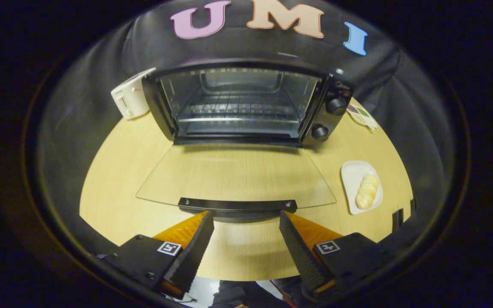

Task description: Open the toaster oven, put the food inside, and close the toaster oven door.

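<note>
While jaws of gripper (246, 222) gape empty near door handle (237, 205), oven (246, 102) open. Food (367, 191) on plate (351, 171), counter's right edge: soft, light, likely slippery; pinch gently across middle.

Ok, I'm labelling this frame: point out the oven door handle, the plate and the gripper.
oven door handle (238, 204): gripper view, middle of the bar.
plate (351, 171): gripper view, bare far corner.
gripper (246, 222): gripper view, midway between its open fingertips.

Black toaster oven (246, 102), clear glass door (233, 175), white plate (351, 179), pale yellow food (367, 191), light wood table (118, 171)
</note>
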The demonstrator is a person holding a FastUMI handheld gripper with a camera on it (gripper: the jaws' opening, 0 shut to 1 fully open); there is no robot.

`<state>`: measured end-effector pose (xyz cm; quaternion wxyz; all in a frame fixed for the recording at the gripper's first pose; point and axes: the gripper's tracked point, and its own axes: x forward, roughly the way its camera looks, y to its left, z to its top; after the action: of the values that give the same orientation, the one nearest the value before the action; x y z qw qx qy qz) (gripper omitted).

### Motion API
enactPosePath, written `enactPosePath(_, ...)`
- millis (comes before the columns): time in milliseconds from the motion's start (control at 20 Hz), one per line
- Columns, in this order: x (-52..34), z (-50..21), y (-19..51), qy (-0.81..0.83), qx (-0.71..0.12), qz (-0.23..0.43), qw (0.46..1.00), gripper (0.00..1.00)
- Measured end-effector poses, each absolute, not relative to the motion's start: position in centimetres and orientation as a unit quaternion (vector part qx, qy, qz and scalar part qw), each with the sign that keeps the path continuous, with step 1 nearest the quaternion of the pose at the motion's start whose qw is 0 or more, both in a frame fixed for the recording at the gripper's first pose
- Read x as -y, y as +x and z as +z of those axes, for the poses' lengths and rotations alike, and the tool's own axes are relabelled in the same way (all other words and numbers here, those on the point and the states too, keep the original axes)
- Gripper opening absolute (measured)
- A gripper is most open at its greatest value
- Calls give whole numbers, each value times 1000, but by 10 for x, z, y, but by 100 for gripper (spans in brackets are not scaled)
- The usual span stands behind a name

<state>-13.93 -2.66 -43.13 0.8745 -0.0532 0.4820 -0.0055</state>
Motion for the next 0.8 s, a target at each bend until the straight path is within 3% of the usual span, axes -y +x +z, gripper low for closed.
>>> enactPosePath(400, 28, -466, -144, -44, -514, -4, 857, 98)
enactPosePath(800, 23, -450, -147, -30, -496, -1, 868, 97)
